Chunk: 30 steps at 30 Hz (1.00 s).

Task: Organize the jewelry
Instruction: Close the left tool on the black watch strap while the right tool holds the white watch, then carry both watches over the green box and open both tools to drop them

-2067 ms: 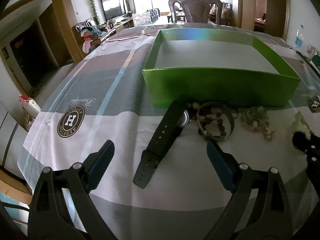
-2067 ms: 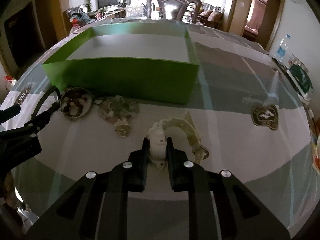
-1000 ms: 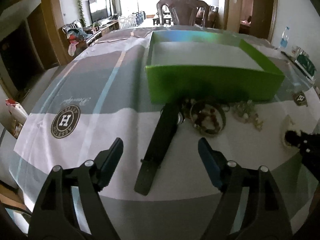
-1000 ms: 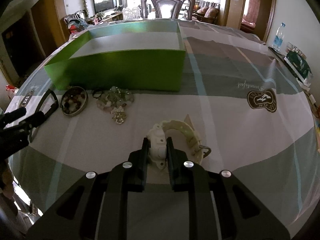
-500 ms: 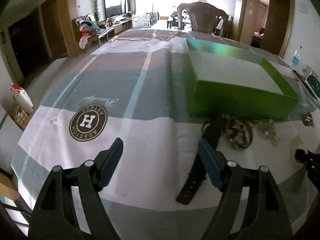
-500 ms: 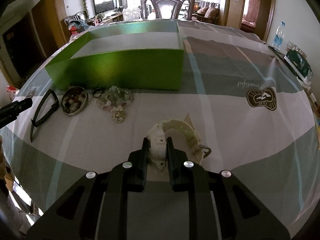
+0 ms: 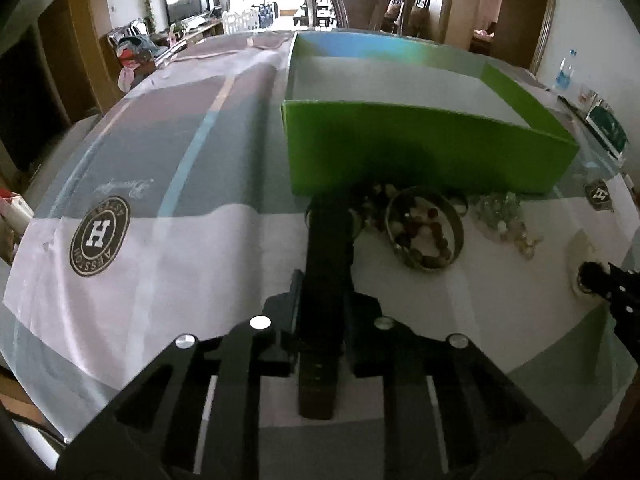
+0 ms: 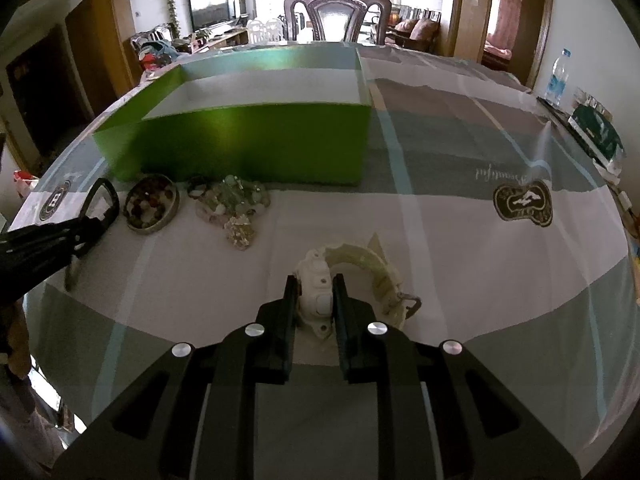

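Closing on the black watch strap (image 7: 326, 280), the left gripper (image 7: 322, 312) went from wide open half a second ago to clamped across it near the table's front edge, so both pieces look ready to lift into the green box (image 7: 420, 152). The right gripper (image 8: 316, 300) stays pinched on the white watch (image 8: 320, 284). Only the right view shows that watch; the left view hides it, and strap contact there is dark, probably firm.

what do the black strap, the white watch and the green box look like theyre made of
Black strap, clamped in the left claw: matte and dull with punched holes, probably rubber or silicone.
White watch, clamped in the right claw: chunky, moulded, off-white, likely plastic or resin, with a metal-looking buckle.
Green box: thin, straight walls with a metallic sheen, apparently foil-coated cardboard.
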Available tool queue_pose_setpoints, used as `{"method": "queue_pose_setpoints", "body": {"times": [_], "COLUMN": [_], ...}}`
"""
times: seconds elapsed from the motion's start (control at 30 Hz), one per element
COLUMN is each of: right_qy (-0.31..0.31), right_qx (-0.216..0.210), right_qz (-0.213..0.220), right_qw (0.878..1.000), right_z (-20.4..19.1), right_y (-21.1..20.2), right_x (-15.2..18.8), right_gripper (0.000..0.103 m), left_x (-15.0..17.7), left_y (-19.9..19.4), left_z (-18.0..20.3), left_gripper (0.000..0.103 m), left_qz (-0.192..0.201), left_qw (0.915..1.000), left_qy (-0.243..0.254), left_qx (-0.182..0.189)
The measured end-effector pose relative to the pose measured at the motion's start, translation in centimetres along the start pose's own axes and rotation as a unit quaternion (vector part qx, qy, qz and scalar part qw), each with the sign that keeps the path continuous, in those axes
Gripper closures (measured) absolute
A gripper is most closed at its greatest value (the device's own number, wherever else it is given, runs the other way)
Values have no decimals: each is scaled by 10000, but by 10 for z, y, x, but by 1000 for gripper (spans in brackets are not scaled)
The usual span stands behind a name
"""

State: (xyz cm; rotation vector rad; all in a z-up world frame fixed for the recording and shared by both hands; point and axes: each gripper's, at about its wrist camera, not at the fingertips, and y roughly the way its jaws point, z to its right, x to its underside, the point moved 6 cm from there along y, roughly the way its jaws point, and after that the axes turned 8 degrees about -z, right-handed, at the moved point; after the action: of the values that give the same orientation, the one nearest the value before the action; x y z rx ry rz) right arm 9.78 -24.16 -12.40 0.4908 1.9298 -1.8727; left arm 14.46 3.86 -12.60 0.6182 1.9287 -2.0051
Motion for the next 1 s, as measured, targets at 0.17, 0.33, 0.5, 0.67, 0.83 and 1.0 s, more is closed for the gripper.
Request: {"method": "queue_pose_setpoints", "body": {"times": [0.17, 0.33, 0.5, 0.67, 0.83, 1.0], "right_qy": [-63, -127, -273, -466, -501, -451], "right_qx": [-31, 28, 11, 9, -87, 85], "right_qz": [198, 523, 883, 1193, 915, 456], "right_qw": [9998, 9985, 9957, 9918, 9945, 9979], "right_z": [0, -2, -11, -23, -34, -37], "right_y": [-16, -38, -65, -76, -40, 14], "right_x": [-9, -27, -49, -100, -146, -162], "right_gripper": [85, 85, 85, 85, 85, 85], "left_x": [-4, -17, -37, -77, -125, -146], "left_y": [-25, -55, -82, -100, -84, -43], "left_z": [3, 7, 12, 23, 28, 29], "left_gripper": [86, 87, 87, 87, 87, 86], "left_qz": [289, 596, 850, 1139, 1080, 721], "left_qw": [9995, 9979, 9957, 9931, 9939, 9974], "left_qy": [46, 95, 117, 269, 208, 59], "left_qx": [71, 235, 346, 123, -5, -32]}}
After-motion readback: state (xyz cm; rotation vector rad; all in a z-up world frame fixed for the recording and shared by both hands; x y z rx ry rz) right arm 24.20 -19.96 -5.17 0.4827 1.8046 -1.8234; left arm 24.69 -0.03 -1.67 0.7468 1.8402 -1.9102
